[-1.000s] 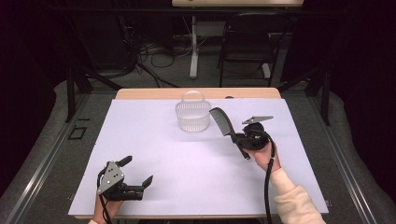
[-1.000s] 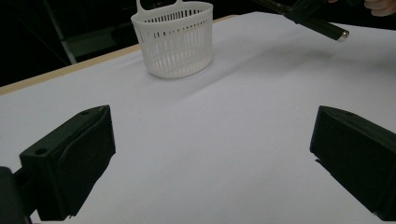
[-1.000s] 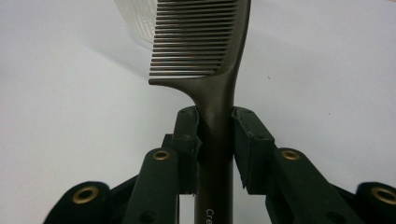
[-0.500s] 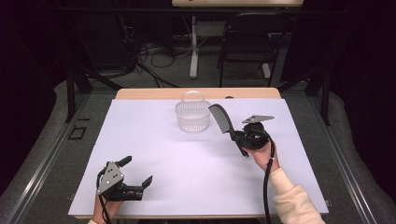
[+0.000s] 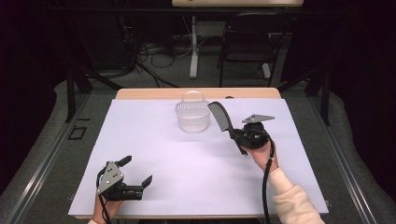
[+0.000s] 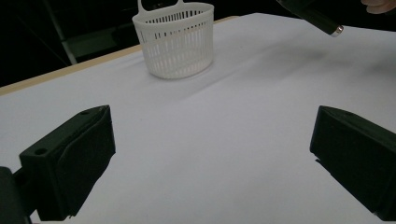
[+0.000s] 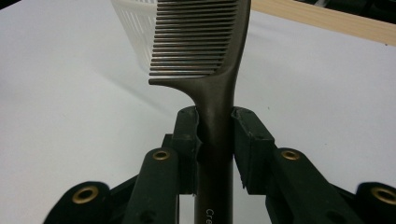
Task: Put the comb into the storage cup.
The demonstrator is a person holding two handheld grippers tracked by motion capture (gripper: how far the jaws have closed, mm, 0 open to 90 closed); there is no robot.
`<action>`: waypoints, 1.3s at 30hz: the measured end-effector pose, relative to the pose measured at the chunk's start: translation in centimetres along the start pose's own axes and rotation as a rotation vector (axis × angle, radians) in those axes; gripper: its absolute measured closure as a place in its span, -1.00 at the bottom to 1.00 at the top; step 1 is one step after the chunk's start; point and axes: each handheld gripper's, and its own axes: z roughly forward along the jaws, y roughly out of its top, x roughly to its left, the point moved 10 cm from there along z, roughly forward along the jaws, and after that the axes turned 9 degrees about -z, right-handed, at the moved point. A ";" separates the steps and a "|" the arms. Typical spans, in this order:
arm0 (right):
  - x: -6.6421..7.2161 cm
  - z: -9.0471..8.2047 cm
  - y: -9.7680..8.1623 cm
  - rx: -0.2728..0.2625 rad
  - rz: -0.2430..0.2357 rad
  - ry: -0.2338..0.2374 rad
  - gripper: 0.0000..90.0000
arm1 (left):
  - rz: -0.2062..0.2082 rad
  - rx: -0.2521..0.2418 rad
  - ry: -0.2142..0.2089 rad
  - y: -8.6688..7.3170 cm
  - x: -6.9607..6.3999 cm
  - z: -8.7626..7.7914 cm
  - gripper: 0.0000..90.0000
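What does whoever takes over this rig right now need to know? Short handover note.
Right claw: shut on the comb by its handle, held above the table, teeth end toward the basket.
Left claw: open, holds nothing, low over the table's near left corner.
Done: comb picked up.
Left: comb is not in the basket yet; the likely next step is to carry it over the rim and drop it in.

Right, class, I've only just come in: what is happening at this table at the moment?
A person works with a claw in each hand. The right claw is shut on the handle of a dark comb, holding it above the white sheet, teeth end raised toward the white slatted basket at the back of the table. The comb is not yet in the basket. The left claw sits open near the front edge, holding nothing.
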 end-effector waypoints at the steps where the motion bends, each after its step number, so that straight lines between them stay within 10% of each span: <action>1: 0.0 0.0 0.1 -0.005 -0.006 -0.001 0.60 | 0.000 -0.001 0.001 0.0 0.0 0.0 -1.00; 39: 0.7 -0.3 3.2 -0.078 -0.048 -0.008 0.60 | 0.011 0.000 0.003 0.0 -0.1 0.1 -0.99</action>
